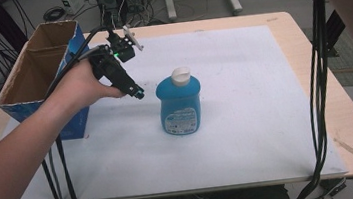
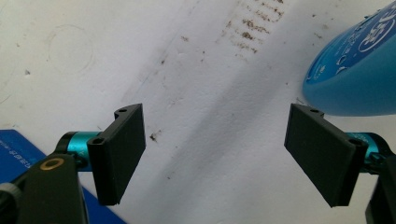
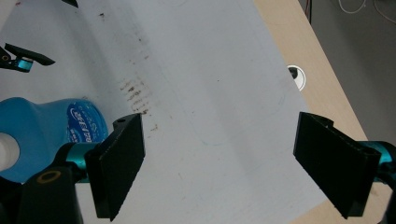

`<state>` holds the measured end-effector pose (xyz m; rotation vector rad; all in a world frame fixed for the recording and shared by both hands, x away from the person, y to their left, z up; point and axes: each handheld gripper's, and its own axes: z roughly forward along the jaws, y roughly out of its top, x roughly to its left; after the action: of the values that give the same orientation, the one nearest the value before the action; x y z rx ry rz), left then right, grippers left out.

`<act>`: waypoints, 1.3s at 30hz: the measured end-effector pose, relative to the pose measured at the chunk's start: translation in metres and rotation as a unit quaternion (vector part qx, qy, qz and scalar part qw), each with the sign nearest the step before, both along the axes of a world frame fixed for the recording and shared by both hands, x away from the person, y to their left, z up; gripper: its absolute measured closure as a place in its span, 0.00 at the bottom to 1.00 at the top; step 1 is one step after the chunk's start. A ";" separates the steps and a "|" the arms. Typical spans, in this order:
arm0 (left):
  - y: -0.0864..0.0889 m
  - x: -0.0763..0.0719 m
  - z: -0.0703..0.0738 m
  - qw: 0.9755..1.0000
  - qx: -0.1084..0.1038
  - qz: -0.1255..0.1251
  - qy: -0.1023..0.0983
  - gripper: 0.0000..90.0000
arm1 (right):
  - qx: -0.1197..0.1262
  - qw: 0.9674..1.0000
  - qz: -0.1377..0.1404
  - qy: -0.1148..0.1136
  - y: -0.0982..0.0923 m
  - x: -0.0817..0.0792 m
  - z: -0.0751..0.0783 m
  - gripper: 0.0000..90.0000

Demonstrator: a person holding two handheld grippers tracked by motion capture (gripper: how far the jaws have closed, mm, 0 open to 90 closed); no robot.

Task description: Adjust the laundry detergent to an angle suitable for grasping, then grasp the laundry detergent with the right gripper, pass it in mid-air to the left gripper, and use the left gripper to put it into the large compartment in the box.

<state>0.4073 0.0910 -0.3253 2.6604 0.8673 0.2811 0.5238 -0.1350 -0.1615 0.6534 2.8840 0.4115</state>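
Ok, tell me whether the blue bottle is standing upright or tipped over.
Upright. In the high view the blue bottle stands on its base on the white mat, white cap on top, label facing forward.

My left gripper (image 1: 137,93) hangs with jaws spread and nothing between them, just beside the blue plastic bottle with the white cap (image 1: 179,104), the one thing standing on the white mat (image 1: 249,136). Bare mat separates us, so I can pass straight toward it. The open brown cardboard box with blue sides (image 1: 36,75) crowds my forearm at the mat's left edge. Right of the bottle lies open mat, blocked only by black cables (image 1: 318,103) hanging near the right edge. My right gripper (image 3: 219,163), jaws wide, looks over bare mat.
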 end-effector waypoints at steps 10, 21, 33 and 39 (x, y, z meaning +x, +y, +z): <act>-0.001 0.001 -0.002 1.000 0.000 -0.009 0.006 0.23 | 0.002 1.000 0.003 0.003 -0.002 -0.002 -0.001 0.18; 0.004 0.005 -0.003 1.000 0.005 0.003 0.003 0.23 | 0.031 0.999 0.022 0.007 -0.017 -0.008 -0.002 0.18; 0.009 0.007 0.000 1.000 -0.001 0.009 0.001 0.23 | 0.072 0.993 0.090 0.016 -0.039 -0.036 -0.008 0.14; 0.011 0.006 0.003 1.000 -0.008 0.012 -0.006 0.23 | 0.085 0.991 0.103 0.020 -0.044 -0.049 -0.014 0.14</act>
<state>0.4135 0.1019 -0.3227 2.6325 0.8958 0.2952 0.4749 -0.1791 -0.1755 0.3896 2.9882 0.6848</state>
